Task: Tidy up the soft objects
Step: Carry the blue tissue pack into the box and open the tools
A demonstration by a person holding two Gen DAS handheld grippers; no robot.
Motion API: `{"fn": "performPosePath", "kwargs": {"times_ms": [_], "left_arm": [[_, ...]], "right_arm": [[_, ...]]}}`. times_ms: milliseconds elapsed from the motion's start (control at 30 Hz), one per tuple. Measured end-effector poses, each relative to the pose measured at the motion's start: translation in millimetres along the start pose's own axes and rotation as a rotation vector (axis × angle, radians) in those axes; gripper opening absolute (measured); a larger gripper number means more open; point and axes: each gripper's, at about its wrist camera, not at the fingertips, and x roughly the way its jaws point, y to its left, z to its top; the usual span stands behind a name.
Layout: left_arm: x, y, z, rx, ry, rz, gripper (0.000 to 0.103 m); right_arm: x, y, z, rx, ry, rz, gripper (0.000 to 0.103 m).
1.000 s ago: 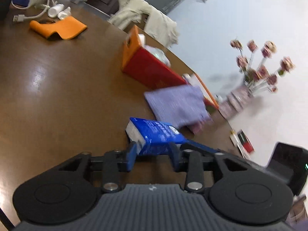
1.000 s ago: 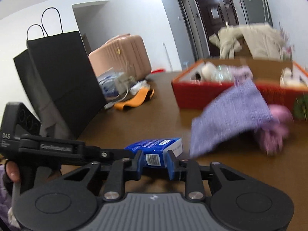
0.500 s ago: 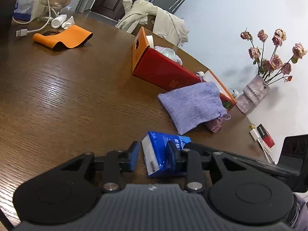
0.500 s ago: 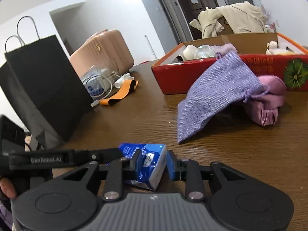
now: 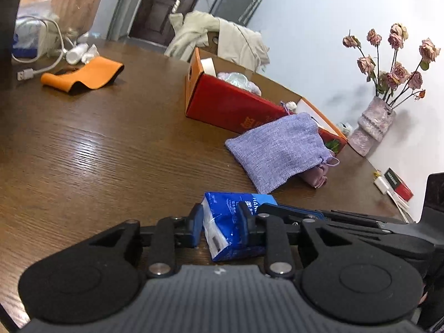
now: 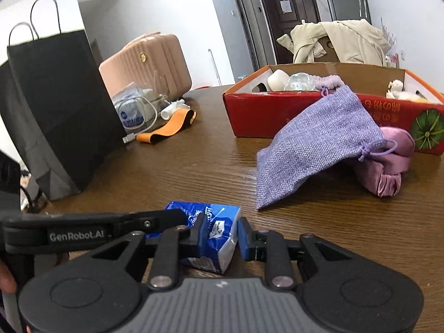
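Note:
A blue tissue pack (image 5: 230, 222) (image 6: 213, 233) lies on the brown table between the fingers of both grippers. My left gripper (image 5: 222, 227) has its jaws around the pack, right finger touching it and a small gap at the left. My right gripper (image 6: 220, 236) has its jaws around the pack's other end, with a small gap at the right. A purple woven pouch (image 5: 280, 149) (image 6: 316, 144) lies beyond, leaning on a pink satin bundle (image 6: 385, 169) (image 5: 316, 176). The red open box (image 5: 230, 102) (image 6: 277, 113) stands behind, holding soft items.
A black paper bag (image 6: 58, 105) stands at the left. An orange band (image 5: 83, 75) (image 6: 166, 127), cable and charger lie at the far side. A vase of dried roses (image 5: 374, 127) and small boxes (image 5: 396, 184) stand near the right edge.
Both grippers have shifted around the tissue pack, which has turned between the jaws. The purple pouch, blurred in motion a second ago, now rests still on the pink bundle.

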Motion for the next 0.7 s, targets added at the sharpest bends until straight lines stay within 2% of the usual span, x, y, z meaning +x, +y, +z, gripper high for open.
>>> {"fn": "performPosePath", "kwargs": {"times_ms": [100, 200, 267, 367, 433, 500, 600, 700], "left_arm": [[-10.9, -11.9, -4.8, 0.014, -0.014, 0.011, 0.025], [-25.0, -25.7, -0.8, 0.006, -0.052, -0.034, 0.025], [-27.8, -37.7, 15.3, 0.008, -0.081, -0.084, 0.025], [-15.1, -58.9, 62.8, 0.033, -0.119, -0.169, 0.025], [11.8, -73.5, 103.2, 0.055, -0.11, -0.209, 0.024], [47.9, -84.8, 141.2, 0.062, -0.078, -0.221, 0.024], [115.0, -92.1, 193.9, 0.033, -0.017, -0.218, 0.024], [182.7, -82.3, 220.3, -0.031, 0.075, -0.201, 0.023]], "right_arm": [[-15.0, 2.7, -3.7, 0.011, -0.009, -0.001, 0.021], [-44.5, 10.0, -3.8, -0.021, -0.08, -0.04, 0.02], [-64.6, 8.5, 9.0, -0.042, -0.145, -0.066, 0.02], [-81.6, -10.7, 50.4, -0.058, -0.222, -0.09, 0.02], [-78.4, -31.2, 87.0, -0.065, -0.25, -0.12, 0.019], [-63.5, -57.3, 128.0, -0.037, -0.242, -0.148, 0.019], [-24.5, -96.9, 184.9, -0.006, -0.184, -0.192, 0.019], [28.1, -136.8, 222.6, 0.039, -0.078, -0.229, 0.019]]}}
